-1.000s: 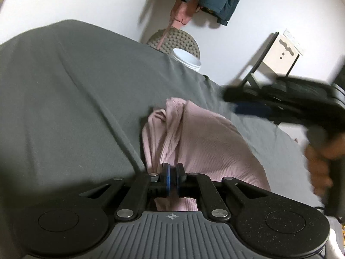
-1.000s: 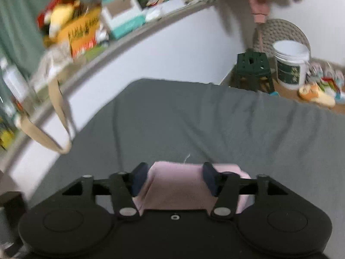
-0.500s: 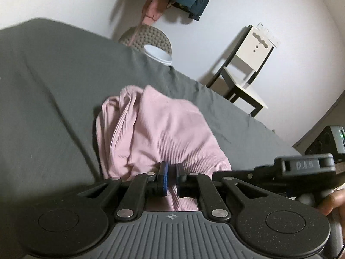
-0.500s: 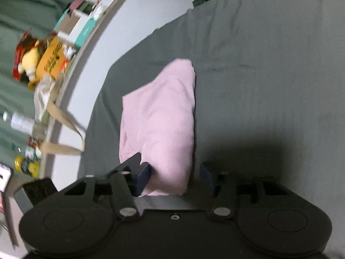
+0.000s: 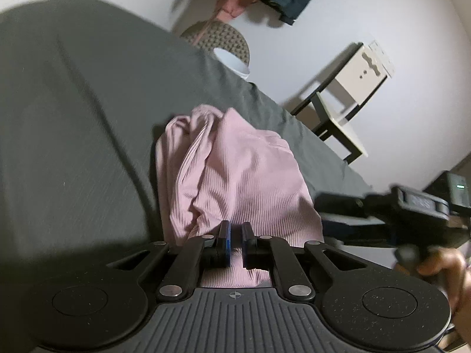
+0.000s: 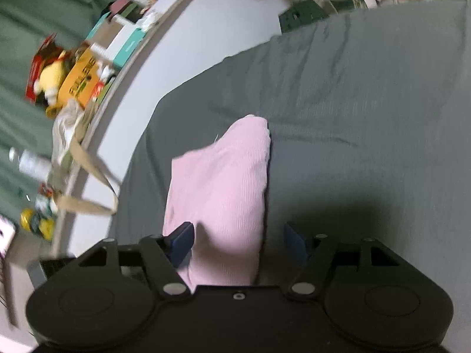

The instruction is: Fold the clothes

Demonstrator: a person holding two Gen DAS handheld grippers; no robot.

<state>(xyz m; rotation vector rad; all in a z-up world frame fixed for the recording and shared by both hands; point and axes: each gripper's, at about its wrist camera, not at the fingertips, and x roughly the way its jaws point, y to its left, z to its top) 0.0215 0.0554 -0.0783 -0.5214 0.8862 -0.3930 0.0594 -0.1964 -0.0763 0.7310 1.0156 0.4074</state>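
Observation:
A folded pink ribbed garment (image 5: pixel 235 176) lies on the dark grey bed sheet (image 5: pixel 73 117). My left gripper (image 5: pixel 236 242) hovers at its near edge, its blue pads a narrow gap apart with nothing pinched between them. In the right wrist view the same garment (image 6: pixel 223 182) runs away from me as a long fold. My right gripper (image 6: pixel 238 239) is wide open and straddles its near end, the left pad (image 6: pixel 182 236) close to the cloth. In the left wrist view the right gripper (image 5: pixel 323 214) reaches the garment's right edge, held by a hand (image 5: pixel 441 267).
A white chair (image 5: pixel 347 97), a round woven seat and a white bucket (image 5: pixel 232 58) stand beyond the bed, with clothes hanging on the wall. In the right wrist view a cluttered shelf (image 6: pixel 88 67) with boxes, a yellow plush toy and a hanging strap runs along the bed's left side.
My left gripper's pads, pinched on the pink cloth a second ago, have parted slightly. The right gripper swung over the garment's near end, staying open; the garment has settled on the sheet.

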